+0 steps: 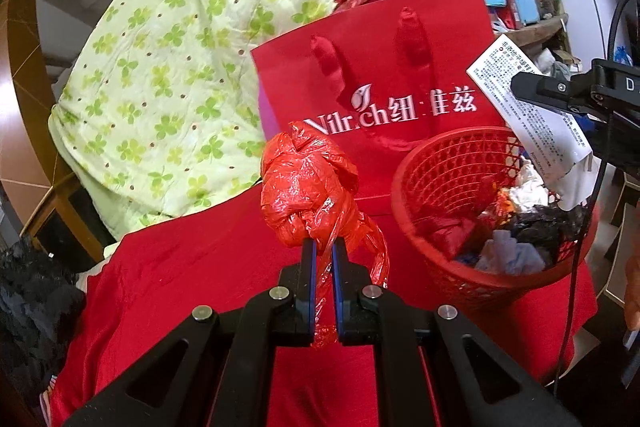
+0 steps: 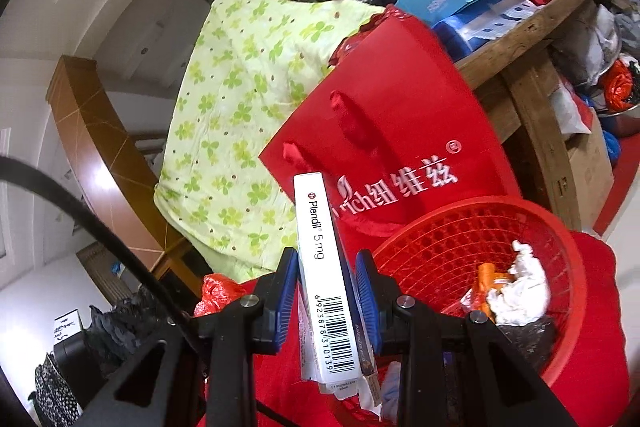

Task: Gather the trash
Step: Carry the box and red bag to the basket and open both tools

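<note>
Risk, left load: left gripper (image 1: 320,247) has its jaws clamped on only a thin twisted tail of the knotted red plastic bag (image 1: 308,183); the bulk stands above the pads, so the film could slip free or tear and drop onto the red cloth (image 1: 192,279) short of the basket.
Risk, right load: right gripper (image 2: 327,259) has its jaws pressed on the flat faces of the white medicine box (image 2: 320,259); the box is long and juts out both ends, so it may pivot in the pads or catch the basket rim on release.
Risk, crowding: both loads are heading, by my judgement, for one red mesh basket (image 1: 440,259) already well filled with tissue and wrappers; the grippers sit near each other over its right rim and could knock together.
Risk, basket: it stands near the cloth's right edge, just in front of the red gift bag (image 1: 372,67); a nudge could tip it.
Left view only: the bag's knot, the box's printed back and the other gripper holding it.
Right view only: the box's barcode face and the wooden table (image 2: 532,23) of boxes behind.
</note>
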Motion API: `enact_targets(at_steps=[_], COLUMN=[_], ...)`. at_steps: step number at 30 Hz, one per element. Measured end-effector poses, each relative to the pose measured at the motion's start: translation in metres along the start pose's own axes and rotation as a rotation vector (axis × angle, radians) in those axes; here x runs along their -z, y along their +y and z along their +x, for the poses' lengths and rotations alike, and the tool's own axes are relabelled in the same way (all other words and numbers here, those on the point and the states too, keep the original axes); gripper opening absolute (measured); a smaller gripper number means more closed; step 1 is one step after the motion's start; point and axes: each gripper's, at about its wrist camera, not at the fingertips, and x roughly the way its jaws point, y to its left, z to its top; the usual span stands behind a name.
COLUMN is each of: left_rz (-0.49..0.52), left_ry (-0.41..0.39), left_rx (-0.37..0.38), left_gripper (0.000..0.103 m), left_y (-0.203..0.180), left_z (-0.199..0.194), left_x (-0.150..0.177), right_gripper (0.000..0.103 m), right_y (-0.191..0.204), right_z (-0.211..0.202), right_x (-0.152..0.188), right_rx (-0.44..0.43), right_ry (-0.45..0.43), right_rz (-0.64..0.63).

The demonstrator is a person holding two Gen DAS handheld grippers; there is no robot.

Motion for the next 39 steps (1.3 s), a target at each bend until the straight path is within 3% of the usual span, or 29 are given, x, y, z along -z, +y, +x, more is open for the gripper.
enact_targets(at_steps=[39], left_rz=[0.062], left_ry=[-0.002], left_rx=[0.169], left_gripper=[0.008], left_y=[-0.068], left_z=[0.008], left_x=[-0.021], right_gripper=[0.033], right_y=[-0.059], right_z=[-0.036], right_x=[-0.013], right_rx=[0.077], right_ry=[-0.049], right_rz=[0.147])
